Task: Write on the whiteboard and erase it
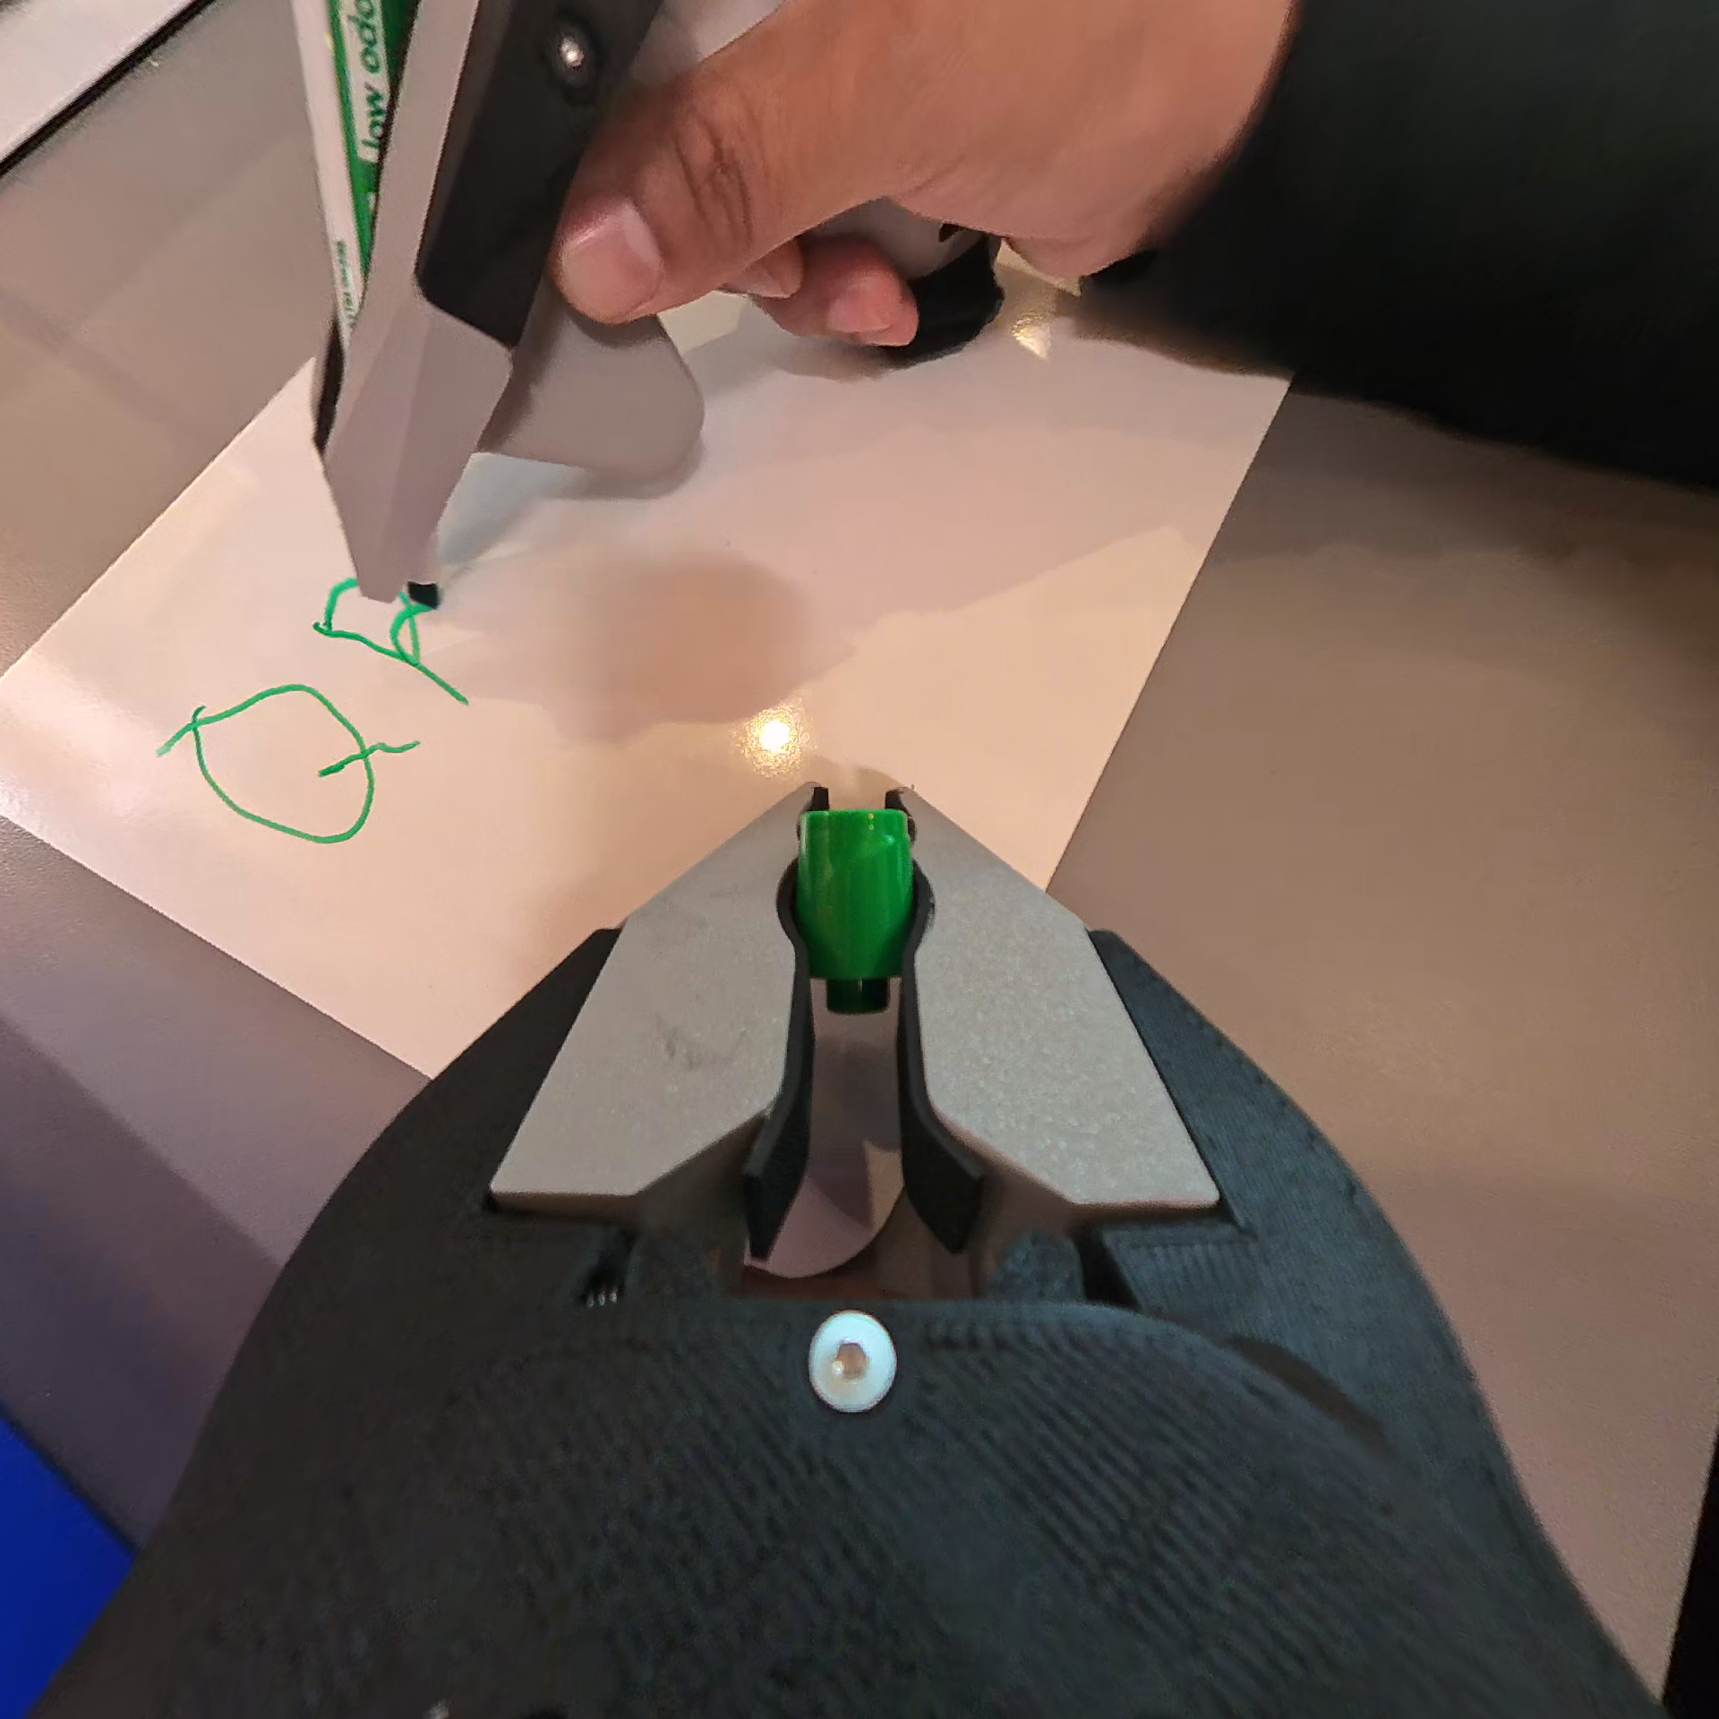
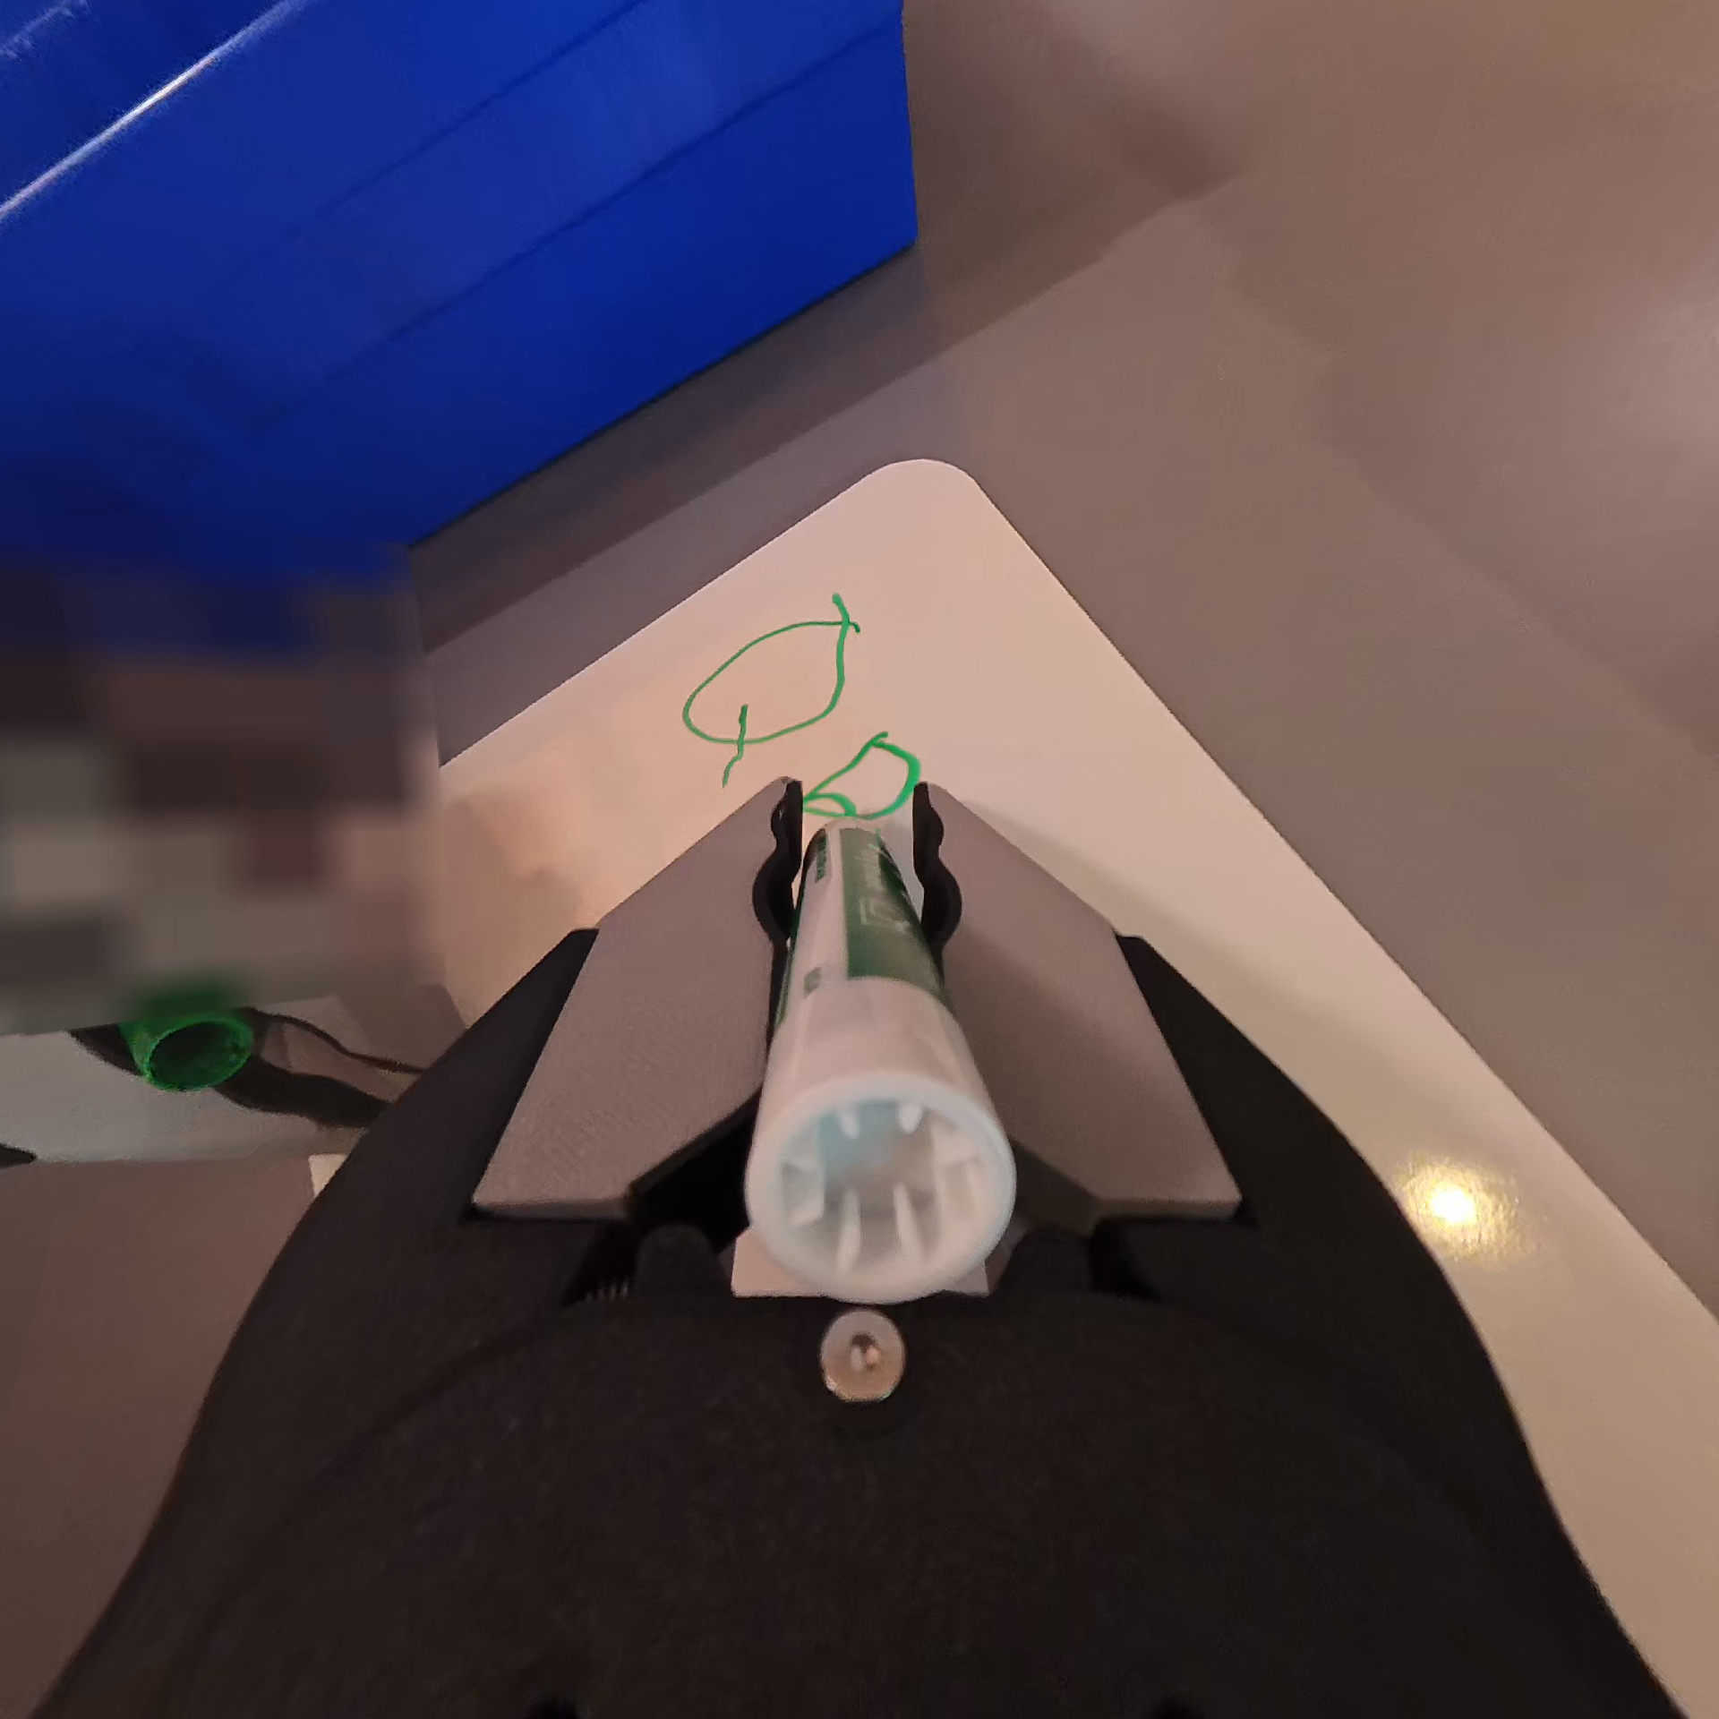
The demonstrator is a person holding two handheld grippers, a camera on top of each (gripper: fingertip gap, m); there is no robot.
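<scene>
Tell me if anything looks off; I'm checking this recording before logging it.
Nothing stands out. The right gripper holds the marker tip-down at the green scribbles on the whiteboard; the left gripper holds its green cap.

One marker (image 2: 860,939), one cap (image 1: 851,893), one whiteboard (image 1: 930,558)

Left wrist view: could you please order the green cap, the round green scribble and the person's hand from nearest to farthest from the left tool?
1. Green cap: clamped in the left tool.
2. Round green scribble: ahead-left on the whiteboard.
3. Person's hand: top, farthest.
</scene>
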